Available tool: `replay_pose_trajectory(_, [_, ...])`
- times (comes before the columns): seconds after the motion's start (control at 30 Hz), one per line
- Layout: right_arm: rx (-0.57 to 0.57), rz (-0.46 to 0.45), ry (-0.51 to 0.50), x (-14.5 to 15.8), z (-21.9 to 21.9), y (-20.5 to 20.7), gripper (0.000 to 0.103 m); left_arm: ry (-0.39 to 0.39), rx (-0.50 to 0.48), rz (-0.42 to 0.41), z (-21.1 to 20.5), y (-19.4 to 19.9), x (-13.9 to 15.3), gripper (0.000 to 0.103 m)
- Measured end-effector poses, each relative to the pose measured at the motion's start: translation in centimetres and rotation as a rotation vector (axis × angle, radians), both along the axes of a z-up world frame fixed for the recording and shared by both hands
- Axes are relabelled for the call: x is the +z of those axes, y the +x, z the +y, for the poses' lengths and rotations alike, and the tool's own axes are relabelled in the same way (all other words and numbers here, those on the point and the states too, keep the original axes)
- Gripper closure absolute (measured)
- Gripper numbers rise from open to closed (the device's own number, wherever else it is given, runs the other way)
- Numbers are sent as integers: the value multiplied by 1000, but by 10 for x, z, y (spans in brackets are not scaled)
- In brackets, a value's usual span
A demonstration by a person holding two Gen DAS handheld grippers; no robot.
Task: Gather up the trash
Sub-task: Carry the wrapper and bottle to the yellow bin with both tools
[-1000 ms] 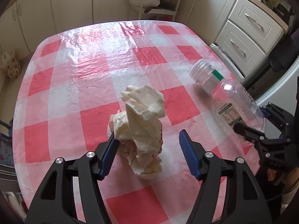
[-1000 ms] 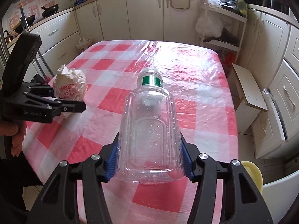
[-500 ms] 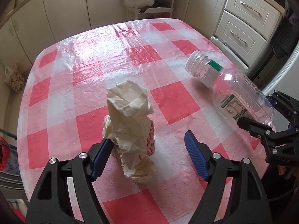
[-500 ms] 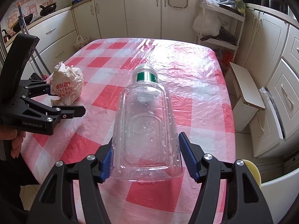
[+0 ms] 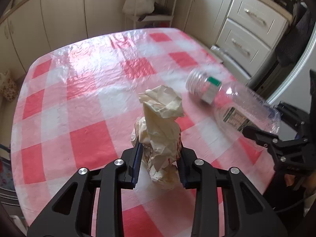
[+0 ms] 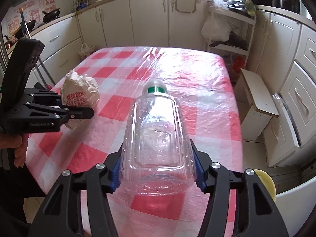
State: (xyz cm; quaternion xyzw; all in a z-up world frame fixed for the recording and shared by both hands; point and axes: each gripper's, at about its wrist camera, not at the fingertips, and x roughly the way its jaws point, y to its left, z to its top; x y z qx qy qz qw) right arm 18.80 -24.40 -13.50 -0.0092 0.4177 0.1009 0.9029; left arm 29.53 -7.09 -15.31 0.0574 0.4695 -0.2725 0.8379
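A crumpled paper wrapper (image 5: 160, 122) with red print stands on the red-and-white checked table (image 5: 88, 90). My left gripper (image 5: 160, 148) is closing on it, and both blue pads press into its lower part. From the right wrist view the same wrapper (image 6: 80, 94) shows at the left, with the left gripper (image 6: 79, 106) around it. My right gripper (image 6: 157, 152) is closing on the base of a clear plastic bottle (image 6: 158, 134) with a green neck band, pads pressed on its sides. The bottle (image 5: 233, 106) points away from that gripper (image 5: 262, 118), slightly blurred.
Cream cabinets ring the table. A white shelf rack with bags (image 6: 227, 29) stands beyond the far edge, a low stool (image 6: 256, 98) to the right of the table, and drawers (image 5: 252, 31) at the right. A hand (image 6: 17, 146) holds the left gripper's handle.
The left jaws, wide apart around the wrapper before, have come together and now pinch it. The right jaws loosened slightly on the bottle, then pressed in again; the bottle shifted a little.
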Motion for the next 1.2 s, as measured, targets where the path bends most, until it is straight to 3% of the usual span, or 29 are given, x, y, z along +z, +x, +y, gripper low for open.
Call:
replay_pose_trajectory(0.23, [-39, -34, 11, 7, -18, -9, 46, -96, -36, -44, -8, -5, 15, 72])
replay_pose_trajectory(0.9, [-156, -141, 65, 27, -71, -36, 47, -153, -84, -82, -48, -9, 23, 72])
replay_pose_trajectory(1.13, [-108, 32, 47, -6, -62, -20, 46, -146, -100, -69, -56, -12, 17, 72])
replay_pose_trajectory(1.2, [-114, 44, 48, -10, -61, -17, 44, -145, -101, -68, -56, -13, 17, 72])
